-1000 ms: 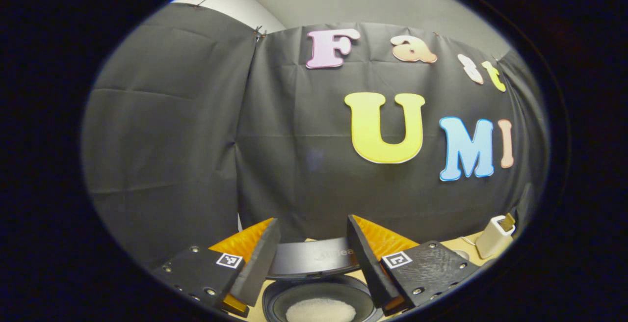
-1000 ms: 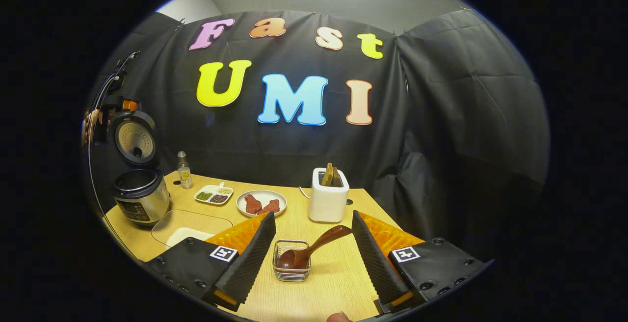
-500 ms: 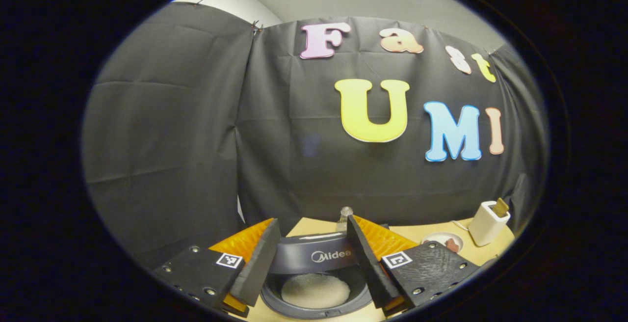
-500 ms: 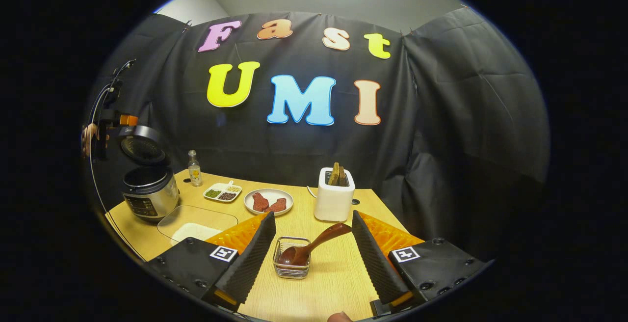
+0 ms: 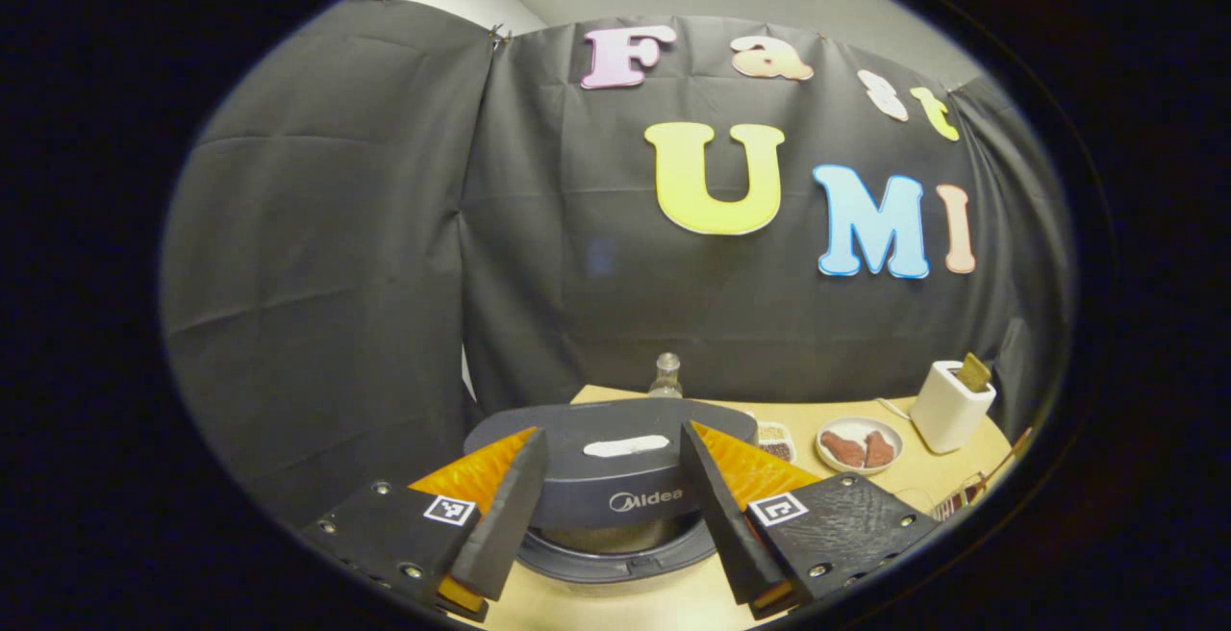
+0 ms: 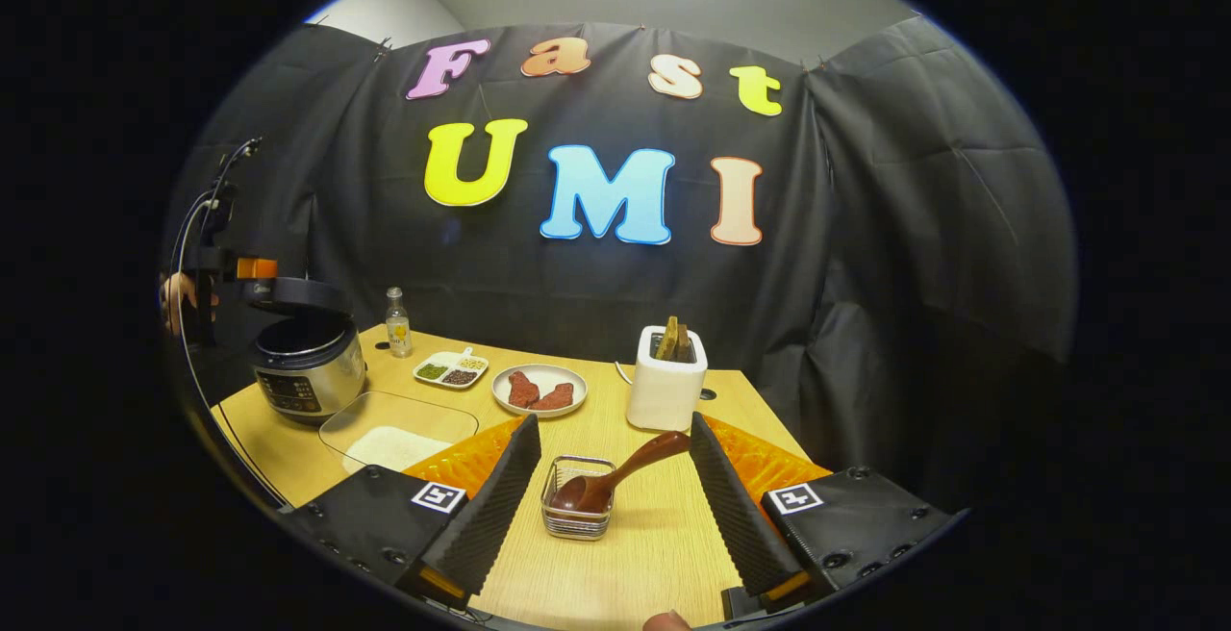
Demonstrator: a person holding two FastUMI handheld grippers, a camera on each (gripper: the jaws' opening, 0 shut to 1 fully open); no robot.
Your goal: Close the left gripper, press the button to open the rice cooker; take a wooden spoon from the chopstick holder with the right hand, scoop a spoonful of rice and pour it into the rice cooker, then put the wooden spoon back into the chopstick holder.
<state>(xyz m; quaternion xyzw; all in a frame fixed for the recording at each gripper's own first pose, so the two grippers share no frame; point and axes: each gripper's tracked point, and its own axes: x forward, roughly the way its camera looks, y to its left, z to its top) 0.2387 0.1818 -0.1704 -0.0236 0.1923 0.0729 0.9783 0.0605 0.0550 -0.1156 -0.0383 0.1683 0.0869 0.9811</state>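
Observation:
In the left gripper view, my left gripper [image 5: 612, 433] is open, its fingers standing at either side of the front of the rice cooker's dark lid [image 5: 615, 458]. The lid lies almost flat over the pot rim [image 5: 615, 564]. The right gripper view has the steel rice cooker [image 6: 308, 376] at the far left, its lid [image 6: 293, 292] hovering just above the pot with the left gripper [image 6: 226, 270] and a hand [image 6: 173, 296] on it. My right gripper [image 6: 614, 422] is open above the table. Beneath it, the wooden spoon [image 6: 620, 475] leans in the wire chopstick holder [image 6: 575, 514].
A glass tray of rice [image 6: 399, 429] lies in front of the cooker. Behind it are a small bottle [image 6: 394, 323], a divided dish [image 6: 450, 369], a plate of meat [image 6: 539, 391] and a white toaster [image 6: 664, 391]. The table's front edge is near my right gripper.
The rice cooker lid has swung down from upright to nearly flat over the pot, and my left gripper came down with it. My right gripper has hardly moved.

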